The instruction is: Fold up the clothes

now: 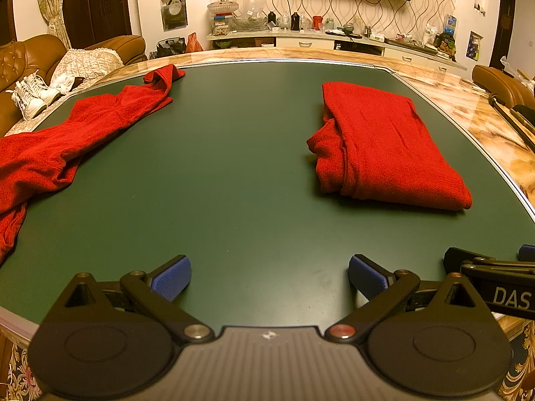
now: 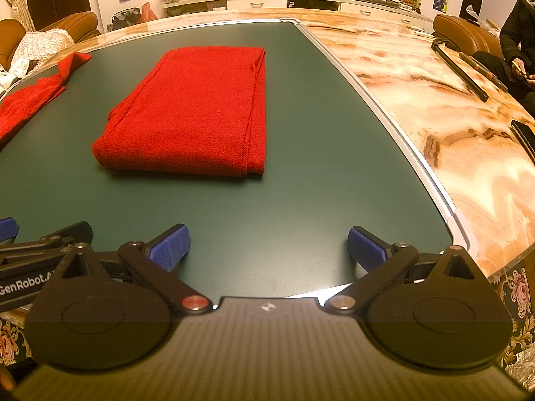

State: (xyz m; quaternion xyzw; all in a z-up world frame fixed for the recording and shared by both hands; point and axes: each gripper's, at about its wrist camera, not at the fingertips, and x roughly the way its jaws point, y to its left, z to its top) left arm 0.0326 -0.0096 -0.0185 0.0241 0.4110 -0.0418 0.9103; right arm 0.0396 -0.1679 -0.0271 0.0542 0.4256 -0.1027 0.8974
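A folded red garment point(image 1: 388, 143) lies flat on the green mat point(image 1: 240, 167), to the right in the left wrist view and straight ahead, slightly left, as the folded red garment point(image 2: 190, 110) in the right wrist view. A second red garment point(image 1: 67, 137) lies crumpled and unfolded along the mat's left side; its far end, the unfolded red garment point(image 2: 30, 93), shows at the left edge of the right wrist view. My left gripper point(image 1: 269, 277) hovers open over the near mat, holding nothing. My right gripper point(image 2: 269, 249) is open too, empty, near the mat's front right corner.
The mat sits on a marble-patterned table point(image 2: 434, 77) with a metal mat border. A black tripod-like tool point(image 2: 458, 70) and a phone point(image 2: 525, 133) lie on the marble at right. A person point(image 2: 518, 33) sits beyond. Sofas, white shoes point(image 1: 30, 95) and a cluttered sideboard point(image 1: 334, 33) stand behind.
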